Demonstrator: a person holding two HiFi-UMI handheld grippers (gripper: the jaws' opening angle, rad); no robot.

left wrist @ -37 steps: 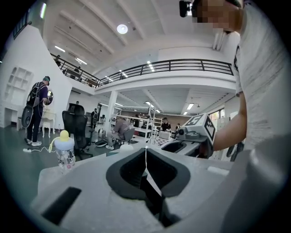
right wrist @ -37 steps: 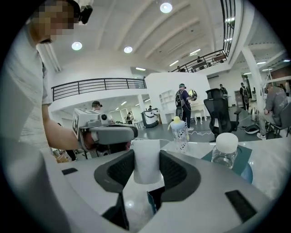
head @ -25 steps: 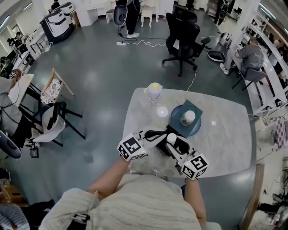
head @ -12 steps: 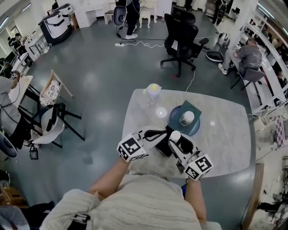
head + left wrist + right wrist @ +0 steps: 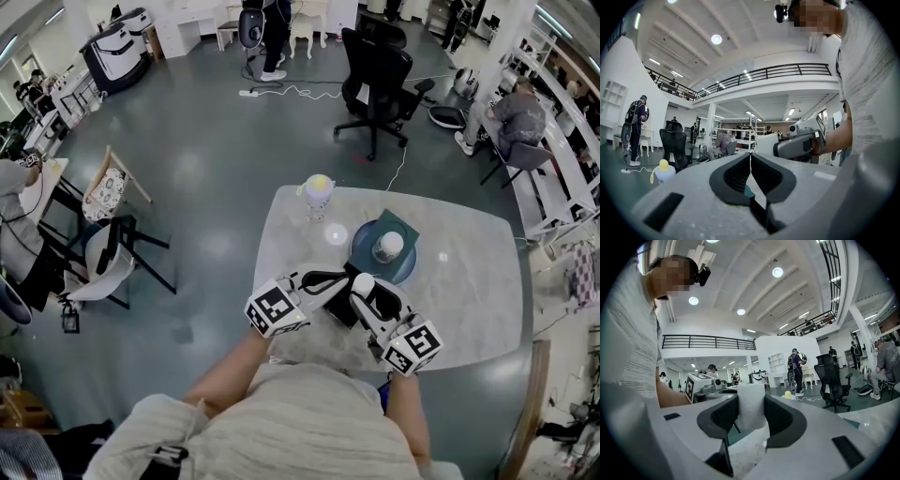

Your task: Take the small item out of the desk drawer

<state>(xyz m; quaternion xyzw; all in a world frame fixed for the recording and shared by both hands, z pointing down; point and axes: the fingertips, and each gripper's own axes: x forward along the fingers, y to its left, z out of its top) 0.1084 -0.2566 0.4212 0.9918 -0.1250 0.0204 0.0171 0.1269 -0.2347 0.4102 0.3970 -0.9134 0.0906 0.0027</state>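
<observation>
While the right gripper is clamping the small white item, the left gripper is idling, jaws pressed together and empty — removal is looking nearly complete.

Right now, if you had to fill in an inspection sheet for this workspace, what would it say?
Surface: pale marble-look table, largely bare.
Job's things: small white cylinder, clamped in the right gripper; the drawer cannot be made out.
Clutter: yellow-topped lamp-like toy; blue plate with a white round object on it.
Grippers: left gripper shut, nothing between its jaws; right gripper shut on the cylinder.
Cables: white cable lying on the floor beyond the table.
Surroundings: black office chair, grey floor, seated person at a bench.
</observation>
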